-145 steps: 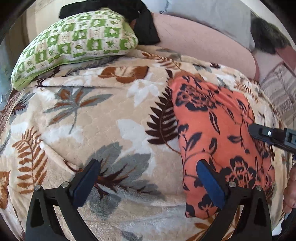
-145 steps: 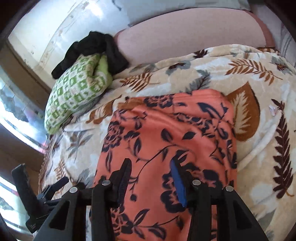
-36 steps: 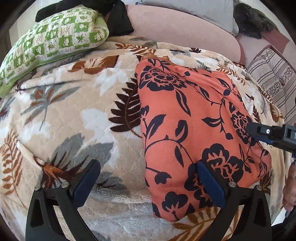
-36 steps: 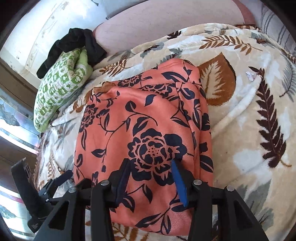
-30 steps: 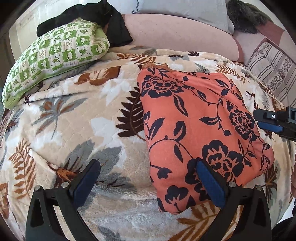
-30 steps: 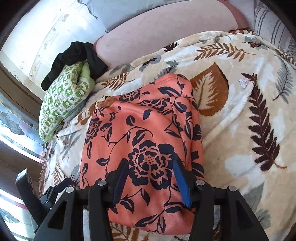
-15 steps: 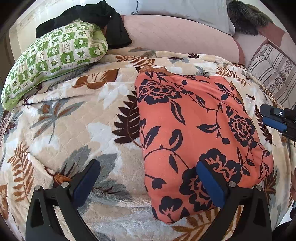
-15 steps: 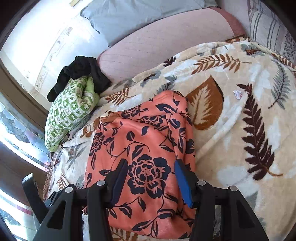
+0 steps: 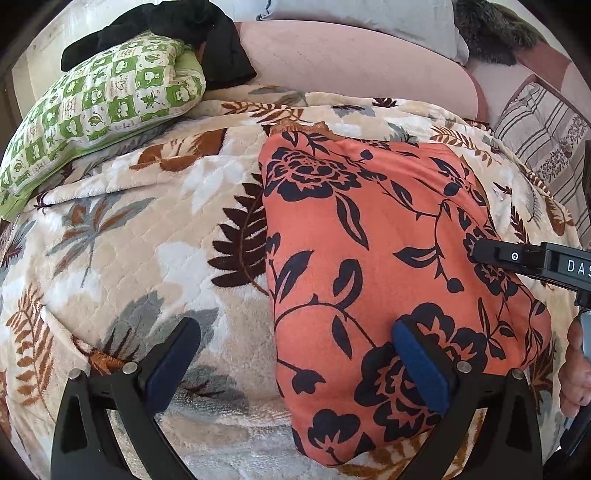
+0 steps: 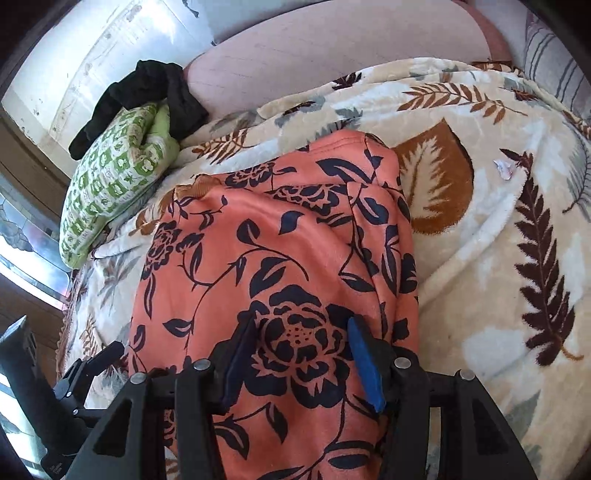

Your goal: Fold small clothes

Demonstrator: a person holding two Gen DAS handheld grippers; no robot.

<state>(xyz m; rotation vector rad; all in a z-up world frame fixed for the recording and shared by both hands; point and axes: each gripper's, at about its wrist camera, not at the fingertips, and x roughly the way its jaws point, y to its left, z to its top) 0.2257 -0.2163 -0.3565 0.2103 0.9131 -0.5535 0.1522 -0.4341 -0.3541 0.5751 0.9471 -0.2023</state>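
Note:
An orange garment with a dark floral print (image 9: 369, 251) lies folded on the leaf-patterned blanket (image 9: 147, 236); it also shows in the right wrist view (image 10: 280, 280). My left gripper (image 9: 291, 354) is open wide and empty, just above the garment's near left edge, its right pad (image 9: 417, 365) over the cloth. My right gripper (image 10: 303, 354) is open and empty, hovering over the garment's near end. The right gripper's finger (image 9: 532, 262) shows at the right edge of the left wrist view. The left gripper (image 10: 74, 384) shows at the lower left of the right wrist view.
A green checked pillow (image 9: 96, 99) with a black cloth (image 9: 192, 33) on it lies at the back left. A pink bolster (image 9: 351, 62) and grey pillow (image 9: 369, 11) lie along the back. A striped pillow (image 9: 546, 129) sits at the right.
Both grippers have drawn back a little and then come lower and closer over the garment's near end. The garment lies flat and has not moved.

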